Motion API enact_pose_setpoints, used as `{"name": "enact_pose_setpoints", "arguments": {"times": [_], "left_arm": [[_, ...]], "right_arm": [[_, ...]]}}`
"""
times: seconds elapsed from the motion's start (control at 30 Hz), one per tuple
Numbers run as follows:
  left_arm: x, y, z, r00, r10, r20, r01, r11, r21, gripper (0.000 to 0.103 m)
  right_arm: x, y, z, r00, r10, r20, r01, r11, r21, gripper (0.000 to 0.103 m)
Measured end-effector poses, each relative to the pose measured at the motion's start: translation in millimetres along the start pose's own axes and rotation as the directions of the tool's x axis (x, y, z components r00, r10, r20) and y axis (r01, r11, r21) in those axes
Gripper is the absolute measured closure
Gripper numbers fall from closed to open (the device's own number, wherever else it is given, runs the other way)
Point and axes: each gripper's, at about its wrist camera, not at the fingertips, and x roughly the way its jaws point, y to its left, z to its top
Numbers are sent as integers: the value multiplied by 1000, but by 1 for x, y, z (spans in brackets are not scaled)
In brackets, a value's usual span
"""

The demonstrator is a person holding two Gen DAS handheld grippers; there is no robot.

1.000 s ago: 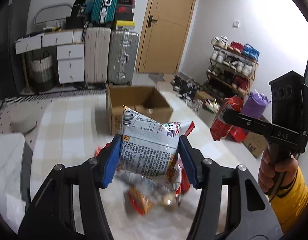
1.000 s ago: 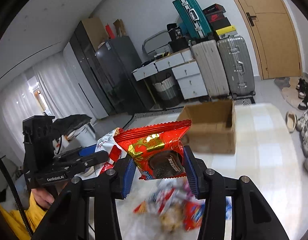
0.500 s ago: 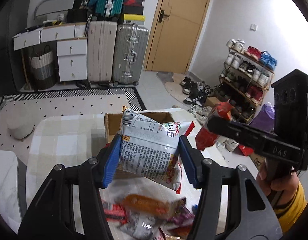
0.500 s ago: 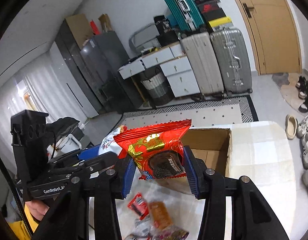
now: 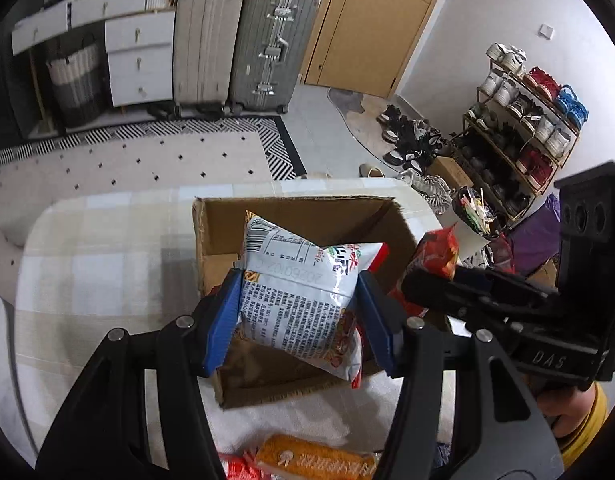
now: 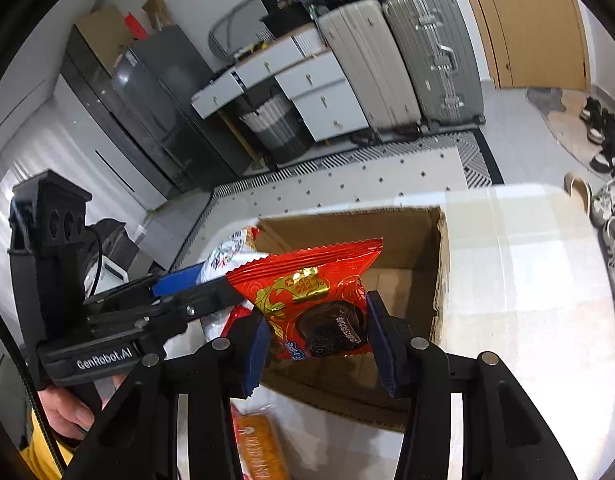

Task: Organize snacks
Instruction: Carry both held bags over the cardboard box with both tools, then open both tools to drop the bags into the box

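Observation:
My left gripper is shut on a white snack bag with printed text, held over the open cardboard box. My right gripper is shut on a red snack packet showing a chocolate pie, also above the box. Each view catches the other gripper: the right one with its red packet at the box's right side, the left one with its white bag at the box's left side.
The box stands on a checked tablecloth. An orange snack packet and other wrappers lie at the near edge of the table. Behind the table are a patterned rug, suitcases, drawers and a shoe rack.
Both grippers have travelled forward and down from the snack pile to above the box, each still holding its packet. The box now fills the middle of both views.

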Motion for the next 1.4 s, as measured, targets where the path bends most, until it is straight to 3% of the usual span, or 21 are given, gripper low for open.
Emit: {"name": "enact_pose_setpoints", "arguments": {"times": [0.37, 0.67, 0.8, 0.87, 0.93, 1.0, 1.07, 1.2, 1.4], "left_arm": [[61, 5, 4, 999, 14, -42, -13, 1000, 8, 49], [57, -2, -13, 998, 25, -53, -25, 1000, 0, 49], [26, -2, -24, 999, 32, -23, -32, 999, -6, 46], [11, 0, -28, 999, 53, -12, -53, 999, -11, 35], [-6, -1, -33, 999, 50, 4, -50, 999, -20, 35], [-22, -5, -38, 997, 77, 27, -76, 997, -13, 34], [-42, -6, -43, 994, 98, 47, -97, 995, -10, 33], [-98, -21, -61, 985, 115, 129, -117, 993, 2, 24], [-175, -44, -95, 967, 119, 226, -126, 992, 21, 22]], "right_arm": [[21, -4, -10, 998, -25, -49, 25, 1000, -9, 57], [27, -9, -14, 994, -47, -96, 48, 999, 11, 53], [29, -4, -12, 992, -70, -105, 70, 998, -10, 45], [27, -1, -13, 992, -77, -101, 76, 997, -13, 42], [19, 4, -14, 993, -90, -74, 89, 996, -20, 42], [3, 8, -16, 995, -89, -38, 89, 996, -14, 42], [-15, 12, -20, 997, -83, -6, 83, 997, -4, 35], [-58, 30, -28, 995, -76, 62, 77, 997, -17, 30], [-124, 73, -55, 984, -48, 171, 63, 995, -83, 21]]}}
